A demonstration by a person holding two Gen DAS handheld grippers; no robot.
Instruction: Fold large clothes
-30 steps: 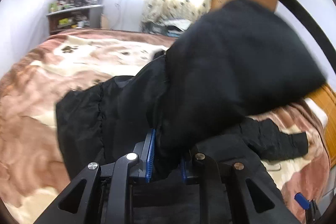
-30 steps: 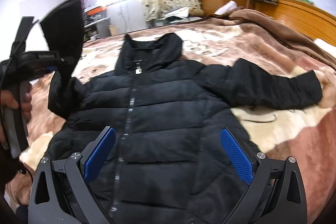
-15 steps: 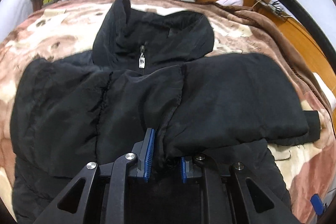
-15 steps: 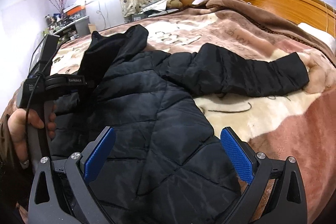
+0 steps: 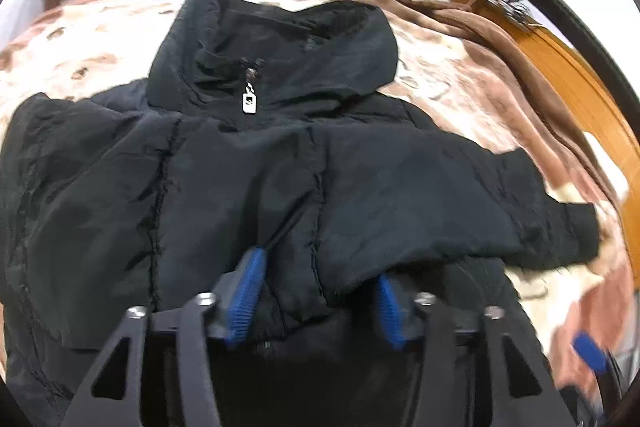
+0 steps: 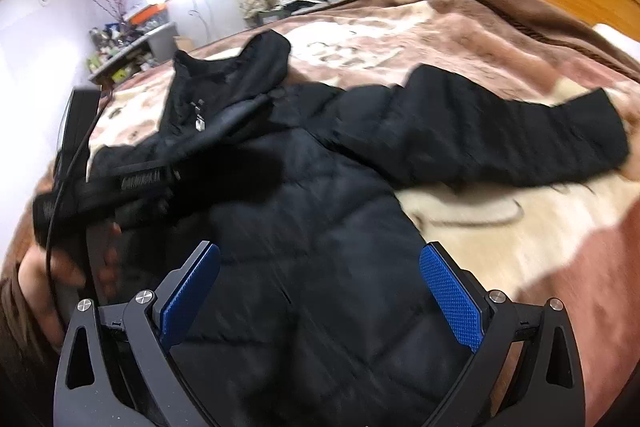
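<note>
Bed blanket carries the black jacket. Left tongs have just been opening; the folded-in sleeve lies loose between them, across the jacket's chest. Right tongs gape empty; far sleeve unfolded.

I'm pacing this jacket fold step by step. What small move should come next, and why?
Probably reach the open right tool toward the outstretched sleeve. The left tool has just been opening, its pads clear of the sleeve now laid across the jacket's chest, while the other sleeve lies flat on the blanket.
</note>
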